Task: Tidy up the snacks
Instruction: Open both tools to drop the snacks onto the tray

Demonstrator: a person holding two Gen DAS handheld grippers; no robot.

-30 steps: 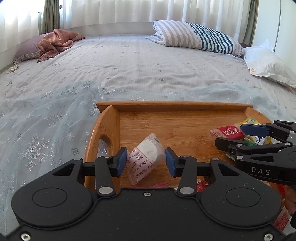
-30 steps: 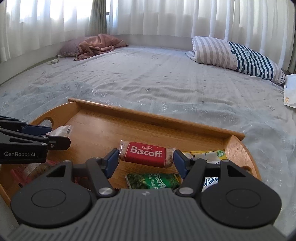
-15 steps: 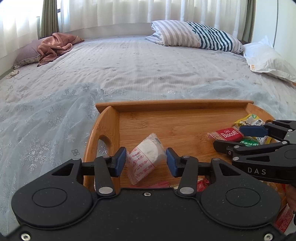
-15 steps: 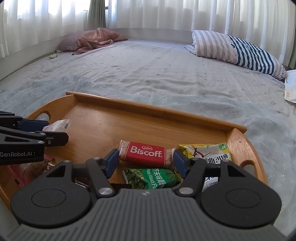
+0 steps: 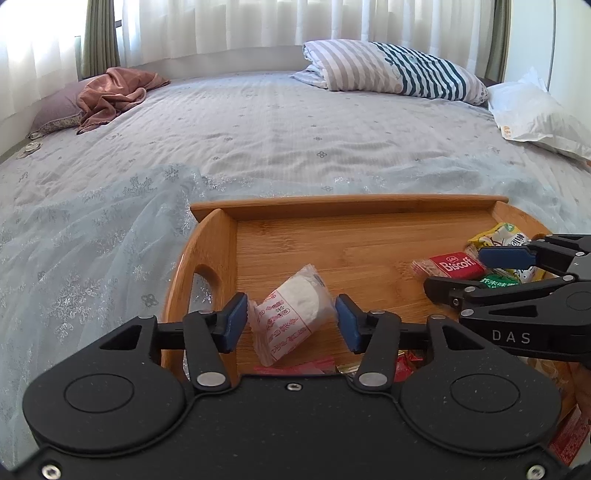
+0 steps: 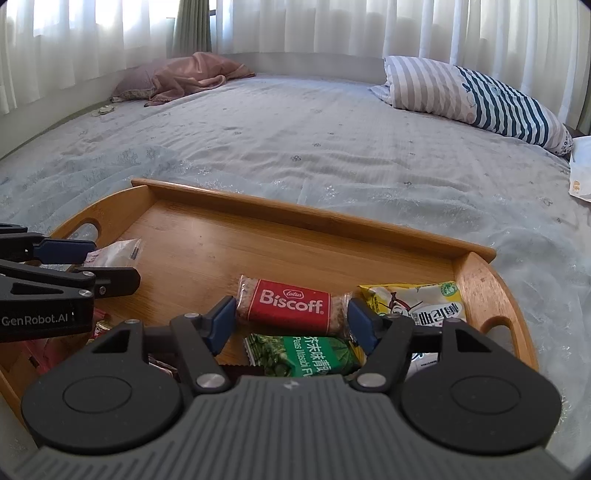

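Lying in the lower middle of the left wrist view, a clear packet with a white cake (image 5: 291, 312) sits between the blue pads of the left claw (image 5: 291, 321); the pads stand apart on either side of it, the left one close to the wrapper, and I cannot tell whether either touches; the packet rests on the floor of the wooden tray (image 5: 343, 208), near its left handle wall; in the right wrist view the red Biscoff biscuit (image 6: 291, 304) lies crosswise between the pads of the right claw (image 6: 291, 325), whose pads are apart at the wrapper's two crimped ends, contact unclear; just below it in the frame lies a green wasabi pea packet (image 6: 306, 354), and to its right a yellow snack bag (image 6: 417, 302) near the tray's right handle; more red wrappers (image 5: 406, 365) sit at the tray's near edge, partly hidden; the tray stands on a bed with a pale blue patterned cover (image 5: 258, 140); a striped pillow (image 5: 391, 70) lies at upper right, a pink cloth (image 5: 110, 92) at upper left, white curtains (image 6: 369, 26) behind.
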